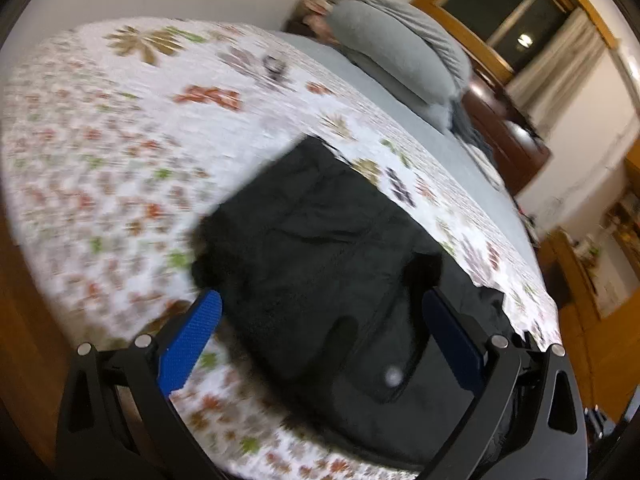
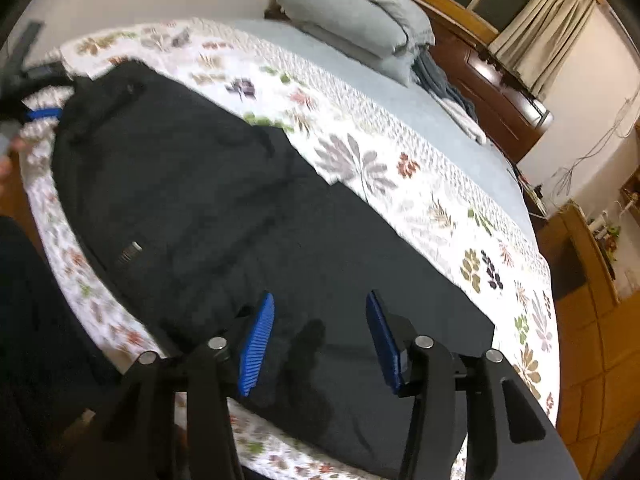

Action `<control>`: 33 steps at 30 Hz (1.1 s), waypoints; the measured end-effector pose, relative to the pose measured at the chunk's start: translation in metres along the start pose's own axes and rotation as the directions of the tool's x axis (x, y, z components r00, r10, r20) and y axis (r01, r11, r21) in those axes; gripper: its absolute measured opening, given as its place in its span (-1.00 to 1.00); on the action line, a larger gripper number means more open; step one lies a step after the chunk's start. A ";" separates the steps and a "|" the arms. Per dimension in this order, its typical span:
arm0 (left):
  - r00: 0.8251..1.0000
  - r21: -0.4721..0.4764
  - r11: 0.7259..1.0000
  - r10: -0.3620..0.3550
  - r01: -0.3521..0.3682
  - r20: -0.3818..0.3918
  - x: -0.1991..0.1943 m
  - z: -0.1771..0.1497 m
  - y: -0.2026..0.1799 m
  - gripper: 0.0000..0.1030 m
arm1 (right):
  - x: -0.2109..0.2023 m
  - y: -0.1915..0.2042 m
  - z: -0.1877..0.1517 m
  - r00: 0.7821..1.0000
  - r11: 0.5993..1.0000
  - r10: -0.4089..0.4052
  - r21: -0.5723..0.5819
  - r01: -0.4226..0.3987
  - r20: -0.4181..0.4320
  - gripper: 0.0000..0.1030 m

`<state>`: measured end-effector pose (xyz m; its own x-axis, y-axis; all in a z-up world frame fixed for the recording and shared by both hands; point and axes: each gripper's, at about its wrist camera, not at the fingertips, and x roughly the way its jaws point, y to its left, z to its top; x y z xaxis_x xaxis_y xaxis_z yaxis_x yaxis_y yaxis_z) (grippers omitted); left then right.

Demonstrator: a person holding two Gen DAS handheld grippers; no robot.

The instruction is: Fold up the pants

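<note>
Here the dark, almost black fabric pants (image 2: pixel 224 216) lie spread flat along the near edge of the white bedspread printed with leaves and flowers (image 2: pixel 360 148), probably laid out so that they can be folded over on a soft, level surface; in the right wrist view they run as 1 long band from the far left corner down to the camera, and a small pale label or tab shows on the cloth. In the left wrist view the near end already looks doubled into a thicker, rumpled block, though blur makes the layers hard to count. The left gripper (image 1: pixel 320 320), with its 2 blue ribbed pads, stands spread wide over that block, the cloth below it and not pinched. The right gripper (image 2: pixel 316 332) hovers over the other stretch of the pants with its jaws partly apart and nothing between them; only its shadow falls on the fabric. Farther out, a grey pillow (image 2: pixel 344 12) rests at the head of the pale blue sheet (image 2: pixel 420 112), beside a dark wooden headboard (image 2: pixel 492 80) and a curtained window (image 2: pixel 536 16).
</note>
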<state>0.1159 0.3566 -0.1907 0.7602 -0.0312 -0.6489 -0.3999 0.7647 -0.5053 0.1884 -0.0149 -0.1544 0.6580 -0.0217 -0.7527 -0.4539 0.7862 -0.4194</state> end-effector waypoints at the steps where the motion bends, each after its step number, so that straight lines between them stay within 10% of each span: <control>1: 1.000 -0.029 1.000 0.008 -0.008 0.007 -0.007 -0.002 0.006 0.95 | 0.002 0.002 -0.002 1.000 1.000 0.011 -0.010 -0.011 -0.006 -0.05; 7: 0.999 -0.201 0.980 -0.003 -0.005 -0.037 -0.019 -0.009 0.041 0.95 | 0.013 0.020 -0.006 0.999 0.993 0.038 -0.109 -0.041 -0.026 -0.05; 13: 0.986 -0.245 0.964 -0.129 0.101 -0.102 -0.018 -0.001 0.046 0.95 | 0.005 -0.030 0.031 0.965 0.966 0.260 -0.002 -0.260 -0.027 0.16; 18: 0.950 -0.413 0.884 -0.289 0.219 -0.115 0.004 0.010 0.063 0.95 | 0.018 -0.062 0.105 0.753 0.752 0.657 0.097 -0.652 -0.032 0.54; 20: 0.951 -0.467 0.865 -0.275 0.182 -0.140 0.015 0.010 0.070 0.95 | 0.024 -0.055 0.130 0.703 0.706 0.708 0.064 -0.705 -0.069 0.66; 33: 0.909 -0.618 0.743 -0.403 0.257 -0.106 0.054 0.004 0.073 0.95 | 0.087 0.034 0.262 0.504 0.521 0.827 0.005 -0.853 -0.248 0.71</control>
<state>0.1302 0.4133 -0.2603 0.7978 -0.4051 -0.4466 -0.4183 0.1617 -0.8938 0.3876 0.1717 -0.1016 -0.1934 0.4861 -0.8522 -0.7949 0.4315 0.4265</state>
